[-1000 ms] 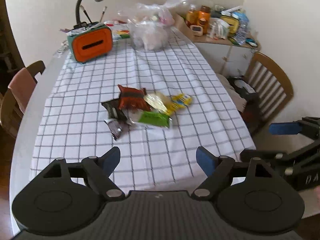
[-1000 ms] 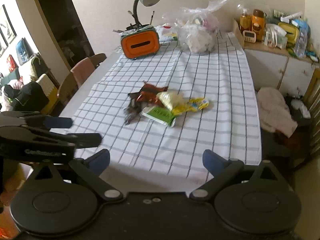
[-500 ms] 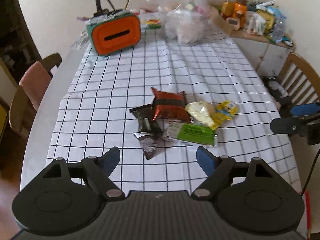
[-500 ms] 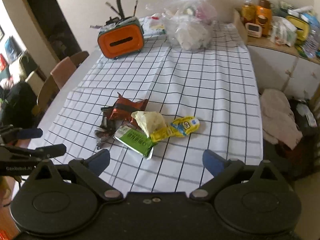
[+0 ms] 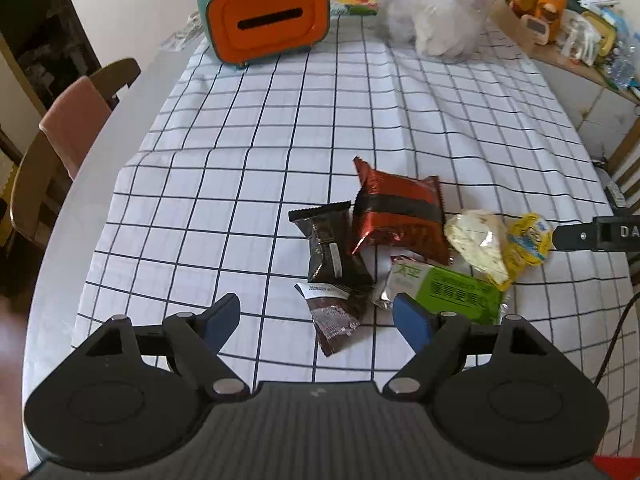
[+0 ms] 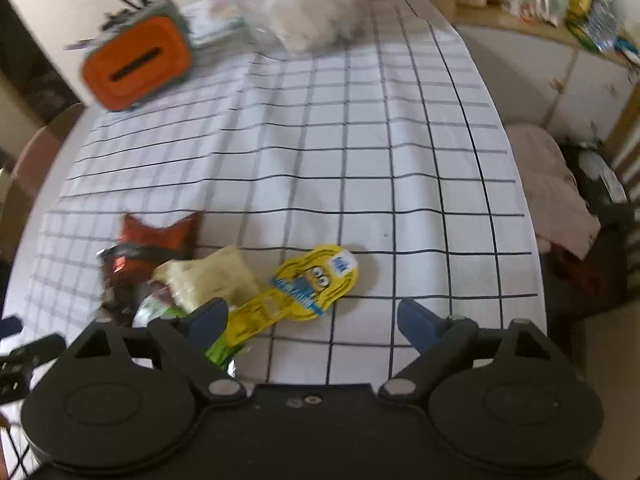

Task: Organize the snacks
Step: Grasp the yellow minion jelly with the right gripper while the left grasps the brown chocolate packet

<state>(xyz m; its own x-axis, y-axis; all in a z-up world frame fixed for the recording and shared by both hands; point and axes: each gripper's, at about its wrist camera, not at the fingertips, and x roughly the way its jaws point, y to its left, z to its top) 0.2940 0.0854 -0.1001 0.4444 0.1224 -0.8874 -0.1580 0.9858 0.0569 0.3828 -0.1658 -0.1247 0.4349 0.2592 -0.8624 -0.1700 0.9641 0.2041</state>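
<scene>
A heap of snack packets lies mid-table on the checked cloth [image 5: 280,128]: a red packet [image 5: 400,216], a black packet [image 5: 332,248], a dark brown packet [image 5: 334,316], a green packet [image 5: 452,292], a pale cream packet [image 5: 480,240] and a yellow cartoon packet [image 5: 528,240]. My left gripper [image 5: 316,316] hangs open over the dark brown packet, touching nothing. My right gripper [image 6: 310,314] hovers above the yellow cartoon packet [image 6: 308,288], its jaws closing with nothing pressed between them. One right finger shows at the left wrist view's right edge [image 5: 592,236].
An orange tissue box [image 5: 268,20] stands at the table's far end beside a clear plastic bag [image 5: 436,20]. A cluttered side cabinet [image 6: 560,8] runs along the right. Chairs stand at the left [image 5: 72,128] and right [image 6: 592,196] of the table.
Both grippers have dropped and moved forward over the table, so the snack heap now lies close under them. The right jaws have narrowed a little.
</scene>
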